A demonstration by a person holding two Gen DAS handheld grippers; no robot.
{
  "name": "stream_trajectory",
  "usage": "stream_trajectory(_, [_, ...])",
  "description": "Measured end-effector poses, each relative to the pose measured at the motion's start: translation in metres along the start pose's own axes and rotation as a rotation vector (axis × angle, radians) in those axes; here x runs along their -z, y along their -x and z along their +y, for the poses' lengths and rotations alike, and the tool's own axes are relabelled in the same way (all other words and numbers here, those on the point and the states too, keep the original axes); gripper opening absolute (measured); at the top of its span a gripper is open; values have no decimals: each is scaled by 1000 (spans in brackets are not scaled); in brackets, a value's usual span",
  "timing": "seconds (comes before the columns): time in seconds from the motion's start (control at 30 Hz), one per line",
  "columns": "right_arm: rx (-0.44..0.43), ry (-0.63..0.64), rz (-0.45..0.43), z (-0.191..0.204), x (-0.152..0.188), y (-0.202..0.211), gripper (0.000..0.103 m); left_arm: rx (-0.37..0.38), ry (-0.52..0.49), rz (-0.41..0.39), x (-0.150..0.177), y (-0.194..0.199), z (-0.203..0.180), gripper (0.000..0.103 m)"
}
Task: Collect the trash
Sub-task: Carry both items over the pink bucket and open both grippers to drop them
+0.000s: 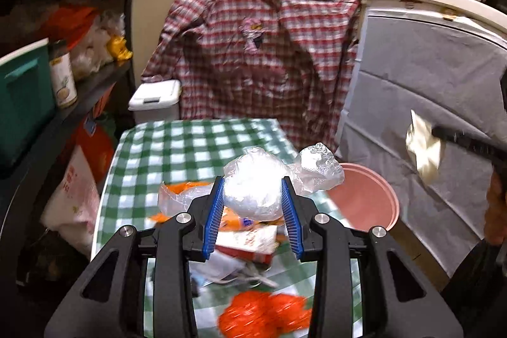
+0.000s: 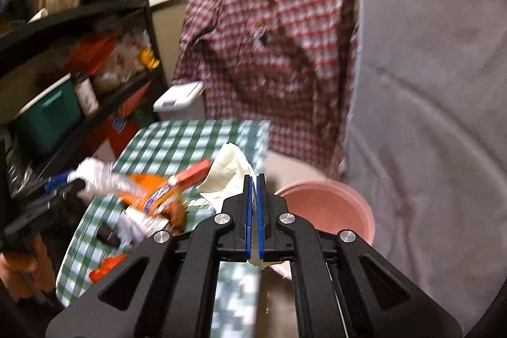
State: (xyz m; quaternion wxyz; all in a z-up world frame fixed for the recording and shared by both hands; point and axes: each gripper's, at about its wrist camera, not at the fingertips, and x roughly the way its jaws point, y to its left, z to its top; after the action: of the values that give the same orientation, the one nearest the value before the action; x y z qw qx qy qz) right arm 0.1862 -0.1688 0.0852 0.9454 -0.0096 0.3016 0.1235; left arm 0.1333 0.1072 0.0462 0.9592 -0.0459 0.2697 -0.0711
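Step in hand: carry to pink bin (image 1: 364, 195). Plastic wad (image 1: 253, 182) is pinched by L gripper (image 1: 253, 201) beside bin; paper scrap (image 2: 228, 176) is clamped by R gripper (image 2: 253, 198), jaws pressed together. Next: both are positioned over bin, then released.

I'm holding my left gripper (image 1: 253, 195) tilted downward, jaws clamping a load, while my right gripper (image 2: 253, 205) is pinching nearly shut.

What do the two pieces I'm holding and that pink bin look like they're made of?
Left gripper holds a clear bundle: thin glossy plastic film, crinkled, with bright highlights. Right gripper pinches a cream sheet: matte paper, creased, faint ruled lines. Pink bin: probably moulded plastic, smooth rim, dull sheen.
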Motion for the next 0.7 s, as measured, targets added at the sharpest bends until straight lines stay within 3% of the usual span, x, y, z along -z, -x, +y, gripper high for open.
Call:
stream_trajectory(0.27, [82, 27, -51, -48, -37, -2, 3, 76, -28, -4, -28, -17, -52, 35])
stream_trajectory(0.5, [118, -42, -69, -75, -20, -23, 3, 132, -20, 4, -52, -60, -104, 35])
stream_trajectory(0.6, [129, -47, -58, -79, -9, -31, 3, 167, 25, -4, -43, -77, -112, 36])
stream_trajectory(0.7, [156, -28, -83, -83, -8, -32, 3, 144, 15, 27, -29, -96, -122, 36])
